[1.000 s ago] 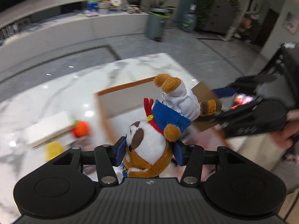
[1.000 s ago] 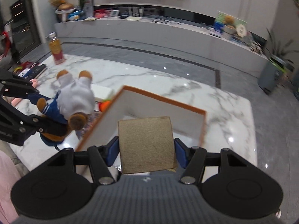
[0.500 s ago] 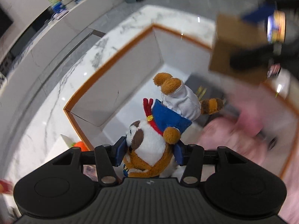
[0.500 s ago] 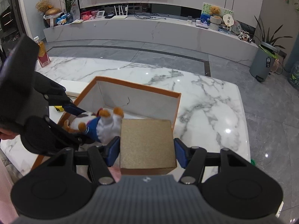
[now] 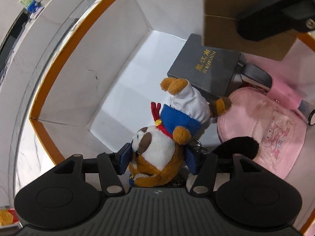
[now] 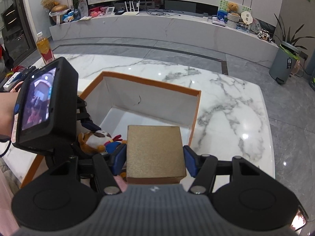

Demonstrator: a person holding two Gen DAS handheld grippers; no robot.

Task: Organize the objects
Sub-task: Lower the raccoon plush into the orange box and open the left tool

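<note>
1. Plush dog (image 5: 159, 143) hangs head-first in the left tool (image 5: 157, 157), low inside the open box (image 5: 76, 31), just above its white floor. The blue pads pinch the head from both sides, so the legs point away from the tool and the body is free to drop clear.
2. The box, with its orange rim, sits on the marble surface (image 6: 232, 106). Already inside are a dark book (image 5: 204, 72) lying flat and a pink pouch (image 5: 271, 129) beside it. The dog is held over the bare floor next to them, its rear paws touching or just above the book; I cannot tell which.
3. The right tool (image 6: 155, 157) is pressed onto a gold carton (image 6: 155, 153), gripping its two side faces so it stays level. It hovers above the near part of the box, higher than the dog, which looks like waiting its turn so the two tools do not crowd each other.
4. My guess: the dog goes down first, then the carton takes what floor is left. The free space is toward the far wall, so the carton may need to travel forward.
</note>
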